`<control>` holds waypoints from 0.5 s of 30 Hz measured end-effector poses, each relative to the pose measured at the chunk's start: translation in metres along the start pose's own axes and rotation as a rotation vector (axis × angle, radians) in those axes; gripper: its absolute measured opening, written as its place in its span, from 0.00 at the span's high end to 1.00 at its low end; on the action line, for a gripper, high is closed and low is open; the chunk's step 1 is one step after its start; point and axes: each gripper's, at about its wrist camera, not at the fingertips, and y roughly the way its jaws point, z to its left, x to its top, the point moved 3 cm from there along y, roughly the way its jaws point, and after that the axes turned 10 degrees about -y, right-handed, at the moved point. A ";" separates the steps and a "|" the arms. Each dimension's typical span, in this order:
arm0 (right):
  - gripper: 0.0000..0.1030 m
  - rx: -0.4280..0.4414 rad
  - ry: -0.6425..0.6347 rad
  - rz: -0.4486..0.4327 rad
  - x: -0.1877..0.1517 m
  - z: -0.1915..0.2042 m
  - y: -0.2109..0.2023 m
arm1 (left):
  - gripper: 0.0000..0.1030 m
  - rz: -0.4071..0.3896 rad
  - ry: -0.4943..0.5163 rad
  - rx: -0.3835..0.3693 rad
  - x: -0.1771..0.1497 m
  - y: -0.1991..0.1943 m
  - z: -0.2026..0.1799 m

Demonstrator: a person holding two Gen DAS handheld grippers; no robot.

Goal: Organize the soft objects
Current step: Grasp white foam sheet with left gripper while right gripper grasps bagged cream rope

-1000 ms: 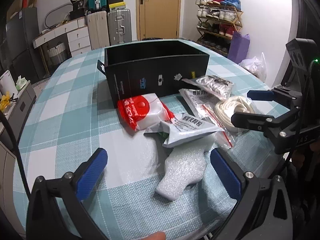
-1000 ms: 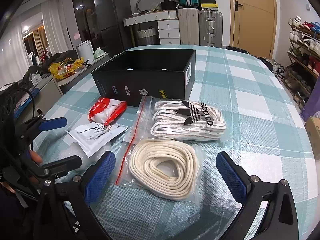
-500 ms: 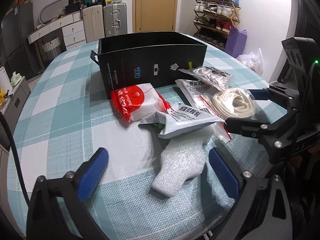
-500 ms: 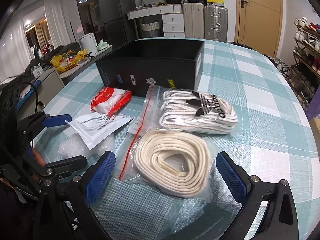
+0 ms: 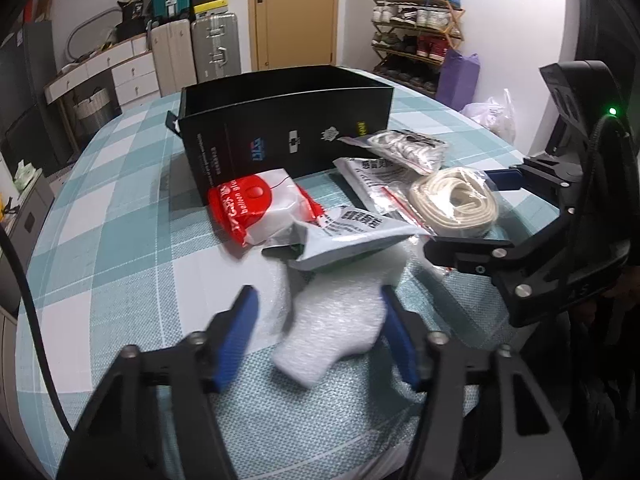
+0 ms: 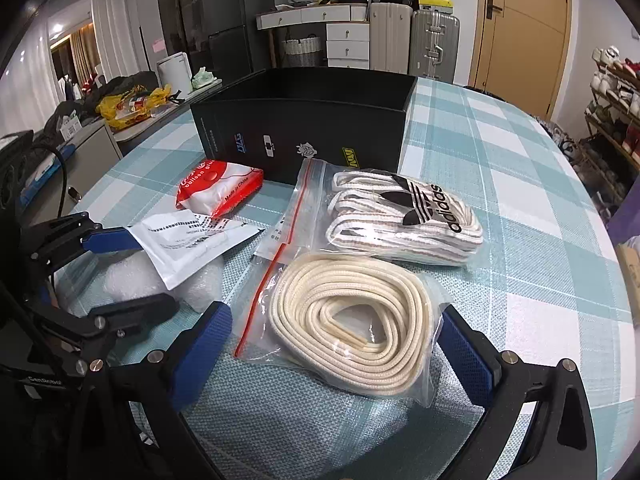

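Observation:
A white bubble-wrap piece lies on the checked cloth between the fingers of my left gripper. Its jaws are closing: the right pad is at the wrap's edge and the left pad stands off it. A grey-white pouch overlaps the wrap's far end. My right gripper is open astride a clear bag of coiled cream rope. Beyond lie a bag of striped laces, a red-and-white pack and an open black box.
The right gripper reaches in from the right of the left wrist view, close to the left one. A flat zip bag with a red seal lies under the rope bag. Bare checked cloth stretches right of the laces.
The left jaws have narrowed from wide open to close around the bubble wrap, which now looks blurred. The right jaws remain as wide, still astride the rope bag.

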 end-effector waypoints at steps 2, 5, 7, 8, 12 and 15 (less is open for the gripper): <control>0.02 -0.009 -0.010 -0.003 0.000 0.001 0.000 | 0.56 -0.001 0.002 -0.014 0.001 -0.001 0.000; 0.08 -0.020 -0.021 -0.004 0.000 0.002 0.000 | 0.58 -0.002 -0.006 -0.031 0.001 -0.002 0.001; 0.12 -0.019 -0.023 -0.004 0.001 0.001 0.000 | 0.58 -0.009 -0.007 -0.041 0.002 -0.004 0.000; 0.13 -0.017 -0.022 -0.004 0.001 0.001 0.000 | 0.58 -0.013 -0.008 -0.047 0.003 -0.006 0.000; 0.22 -0.007 -0.038 -0.009 0.000 0.002 -0.001 | 0.59 -0.030 -0.020 -0.068 0.005 -0.012 0.002; 0.31 0.009 -0.047 -0.012 -0.001 0.003 -0.003 | 0.59 -0.050 -0.037 -0.086 0.006 -0.016 0.004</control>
